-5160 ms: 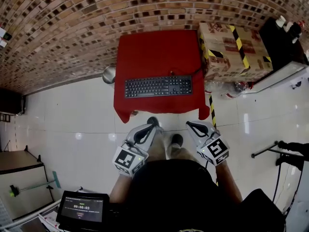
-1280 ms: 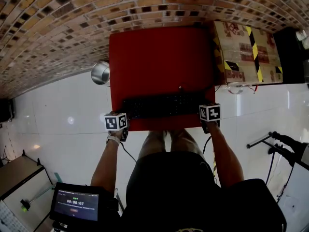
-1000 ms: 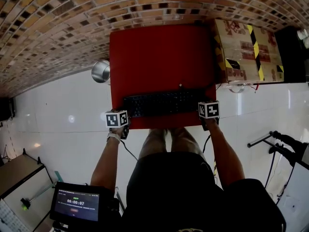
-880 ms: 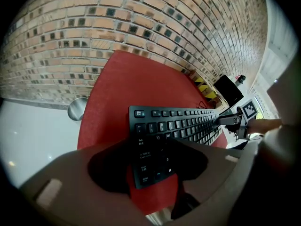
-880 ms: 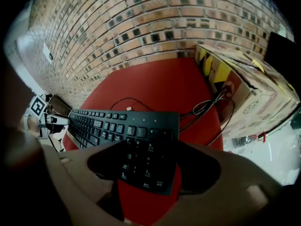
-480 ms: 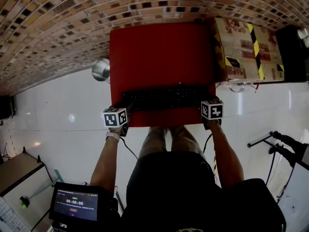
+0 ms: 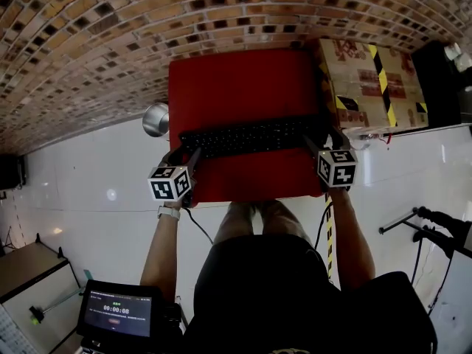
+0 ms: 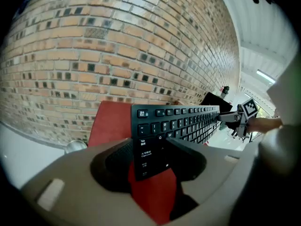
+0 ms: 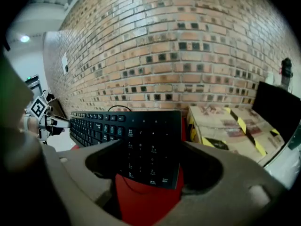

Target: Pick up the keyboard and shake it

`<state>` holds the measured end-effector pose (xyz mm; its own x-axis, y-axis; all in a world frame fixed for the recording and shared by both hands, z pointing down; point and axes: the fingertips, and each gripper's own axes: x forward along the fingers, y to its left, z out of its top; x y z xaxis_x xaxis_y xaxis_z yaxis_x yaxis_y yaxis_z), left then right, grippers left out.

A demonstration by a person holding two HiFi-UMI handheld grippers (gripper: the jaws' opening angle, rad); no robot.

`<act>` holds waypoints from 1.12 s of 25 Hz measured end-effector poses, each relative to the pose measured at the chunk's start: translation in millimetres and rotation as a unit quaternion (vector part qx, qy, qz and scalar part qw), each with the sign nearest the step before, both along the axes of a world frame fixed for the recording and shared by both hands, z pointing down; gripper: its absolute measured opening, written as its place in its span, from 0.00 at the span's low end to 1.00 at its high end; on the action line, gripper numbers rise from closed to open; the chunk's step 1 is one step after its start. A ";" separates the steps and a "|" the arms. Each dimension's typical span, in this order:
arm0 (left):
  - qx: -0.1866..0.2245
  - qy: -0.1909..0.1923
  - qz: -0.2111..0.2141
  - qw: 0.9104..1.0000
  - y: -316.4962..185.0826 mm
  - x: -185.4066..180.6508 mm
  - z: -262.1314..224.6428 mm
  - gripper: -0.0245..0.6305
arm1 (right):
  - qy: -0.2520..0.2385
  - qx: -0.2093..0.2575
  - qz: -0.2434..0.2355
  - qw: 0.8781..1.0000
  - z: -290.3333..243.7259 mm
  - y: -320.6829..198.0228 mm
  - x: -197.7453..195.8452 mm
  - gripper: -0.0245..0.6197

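Note:
The black keyboard (image 7: 251, 136) hangs above the red table (image 7: 243, 87), carried at both ends. My left gripper (image 7: 188, 155) grips its left end and my right gripper (image 7: 316, 142) its right end. In the left gripper view the Tab-key end of the keyboard (image 8: 188, 121) lies between the jaws of the left gripper (image 8: 150, 161), which have just been closing on it. In the right gripper view the number-pad end of the keyboard (image 9: 141, 135) sits between the jaws of the right gripper (image 9: 153, 166), which have just been opening a little while still holding it.
A taped cardboard box (image 7: 369, 80) stands right of the table. A metal pot (image 7: 156, 119) sits on the floor at the table's left. A brick wall (image 7: 110, 35) runs behind. The keyboard's cable leads off its far edge. A tablet (image 7: 118, 316) lies near my left.
Both grippers have risen with the keyboard, which has come up off the red table and shifted toward the wall. The marker cubes have spread slightly outward.

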<state>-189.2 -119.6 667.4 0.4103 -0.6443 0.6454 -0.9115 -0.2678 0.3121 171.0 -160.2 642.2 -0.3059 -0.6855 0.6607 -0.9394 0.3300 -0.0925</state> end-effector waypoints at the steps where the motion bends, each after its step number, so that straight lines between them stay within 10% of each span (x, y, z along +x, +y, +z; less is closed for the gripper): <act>1: 0.017 -0.001 -0.001 1.000 -5.5 0.5 -13.8 0.37 | 0.001 0.017 0.000 1.000 -14.6 -5.2 1.0 0.58; 9: 0.165 -0.001 -0.007 0.986 -41.6 0.7 -139.1 0.38 | -0.008 0.138 0.003 0.990 -122.3 -29.4 4.2 0.58; 19: 0.324 -0.035 -0.010 0.946 -57.9 -1.8 -290.9 0.39 | -0.026 0.280 -0.001 0.960 -253.5 -40.8 1.0 0.60; 28: 0.366 -0.024 -0.021 0.930 -49.7 -4.9 -335.9 0.40 | -0.028 0.345 -0.001 0.938 -315.2 -36.3 -1.7 0.60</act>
<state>-194.1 -169.3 331.5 0.3572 -0.9330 0.0437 -0.9340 -0.3567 0.0196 169.3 -196.5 326.9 -0.3286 -0.9435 0.0437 -0.9388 0.3313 0.0946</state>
